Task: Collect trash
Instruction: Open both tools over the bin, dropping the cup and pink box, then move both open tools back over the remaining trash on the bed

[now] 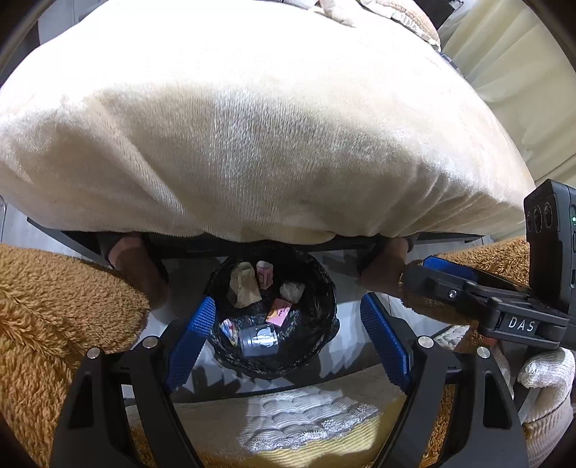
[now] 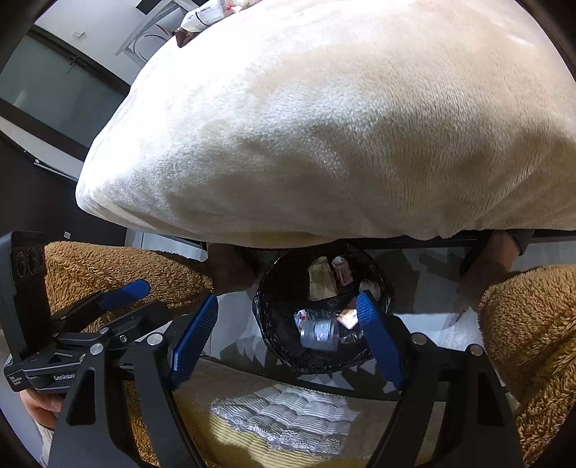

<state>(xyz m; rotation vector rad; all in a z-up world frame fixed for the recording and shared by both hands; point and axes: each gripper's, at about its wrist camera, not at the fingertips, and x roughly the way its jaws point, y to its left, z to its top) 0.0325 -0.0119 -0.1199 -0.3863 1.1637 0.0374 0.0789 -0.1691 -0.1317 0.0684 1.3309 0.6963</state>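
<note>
A round bin with a black liner (image 1: 322, 324) stands on the pale floor, just under the edge of a blanket-covered surface. Inside lie crumpled brown paper (image 1: 244, 284), a small pink carton (image 1: 265, 275), a tissue wad (image 1: 292, 291), a pink packet (image 1: 279, 311) and a silvery can (image 1: 259, 340). My left gripper (image 1: 288, 302) hangs open above the bin with nothing between its blue pads. My right gripper (image 2: 288, 298) is also open and empty over the same bin (image 2: 273, 324); its right pad (image 2: 378, 338) covers part of the trash.
A cream plush blanket (image 1: 252, 126) fills the upper view and overhangs the bin. A person's legs in brown fuzzy fabric (image 1: 54, 306) flank the bin. A quilted cushion (image 1: 298, 414) lies below the grippers. Packets (image 2: 201, 14) sit at the blanket's far end.
</note>
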